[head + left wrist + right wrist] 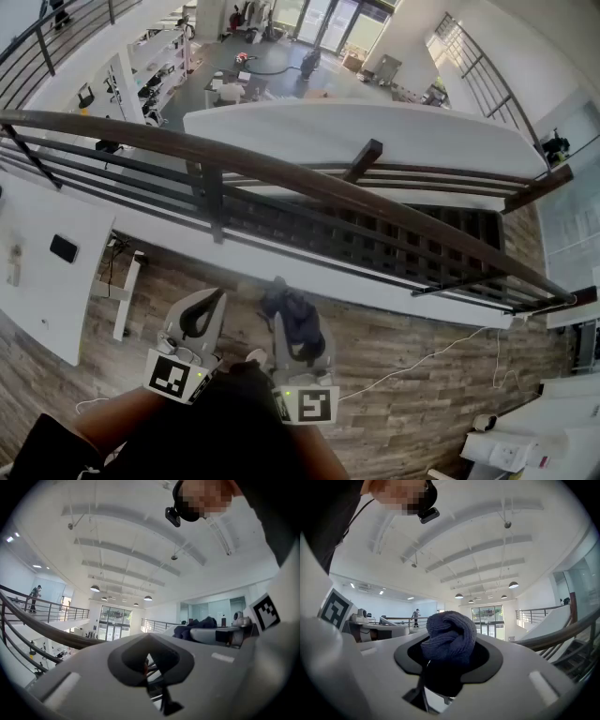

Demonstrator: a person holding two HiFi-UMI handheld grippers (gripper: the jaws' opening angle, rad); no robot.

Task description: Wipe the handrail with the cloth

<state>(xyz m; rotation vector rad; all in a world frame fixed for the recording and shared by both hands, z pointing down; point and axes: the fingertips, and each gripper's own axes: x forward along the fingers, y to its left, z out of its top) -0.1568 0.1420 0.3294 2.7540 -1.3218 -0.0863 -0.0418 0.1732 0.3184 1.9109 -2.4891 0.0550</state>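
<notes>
The dark brown handrail (281,173) curves across the head view from upper left to lower right, above thin metal bars. Both grippers are held low, near my body and short of the rail, pointing upward. My right gripper (292,323) is shut on a bunched dark blue knitted cloth (291,309). In the right gripper view the cloth (449,637) bulges out between the jaws, with the handrail (562,632) off to the right. My left gripper (206,305) is shut with nothing in it. In the left gripper view the handrail (47,632) passes at left and the cloth (197,626) shows at right.
Dark railing posts (214,202) and horizontal bars (394,253) stand under the rail. Beyond it is a drop to a lower floor (272,66). A wood-plank floor (422,375) with a white cable (422,361) lies below, a white desk (47,272) at left.
</notes>
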